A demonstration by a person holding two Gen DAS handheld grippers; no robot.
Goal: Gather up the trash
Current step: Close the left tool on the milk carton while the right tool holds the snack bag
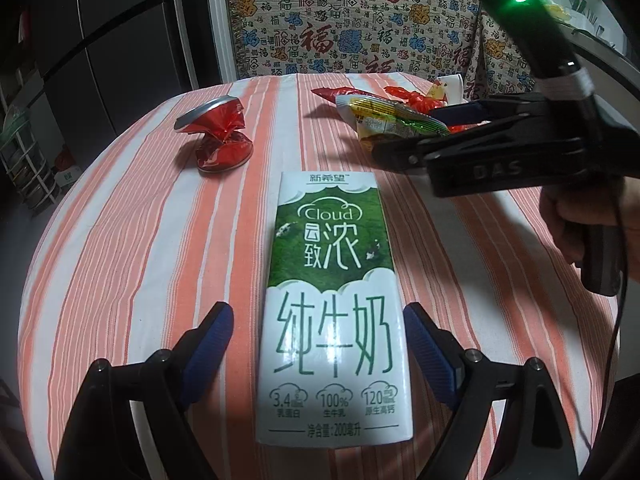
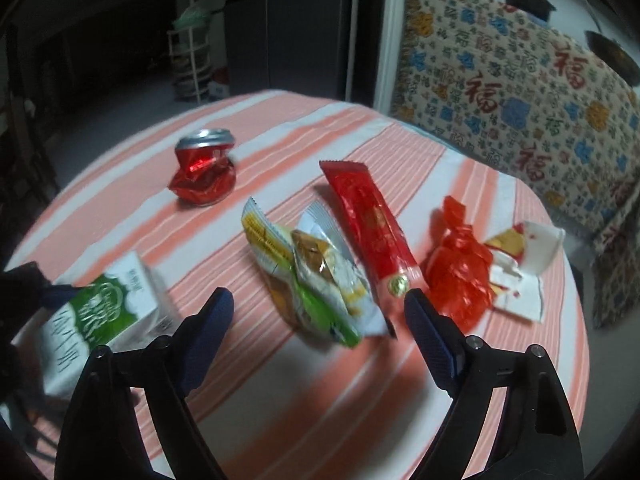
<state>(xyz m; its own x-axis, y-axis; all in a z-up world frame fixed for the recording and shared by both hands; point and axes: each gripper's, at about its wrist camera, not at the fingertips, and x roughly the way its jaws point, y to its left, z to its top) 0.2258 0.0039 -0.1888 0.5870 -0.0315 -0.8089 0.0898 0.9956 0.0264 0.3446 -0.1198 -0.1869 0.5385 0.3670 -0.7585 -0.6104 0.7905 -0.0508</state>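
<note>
— Striped in orange and white, the cloth-covered surface carries all the litter. What sits nearest?

— The milk carton, lying flat with its green-and-white face up, right between the fingers of the left claw. Those fingers are spread wide, one on each side of the carton, and I can't see either pad touching it.

— And in the other view?

— The same carton shows at the lower left, blurred, with the left claw's dark tip just beside its near end. The right claw is also spread apart, holding nothing, hovering over the crumpled green-and-yellow snack wrapper.

— What lies around that wrapper?

— Touching its right side is a long red packet with a gold seal at its near end. Beyond that sits a bunched red plastic bag, pressed against some torn white paper packaging.

— Anything farther off?

— A crushed red soda can stands well apart toward the far left of the surface, its silver top tilted.

— And behind everything?

— A patterned cloth printed with red characters hangs behind the far edge, next to a dark refrigerator.
</note>
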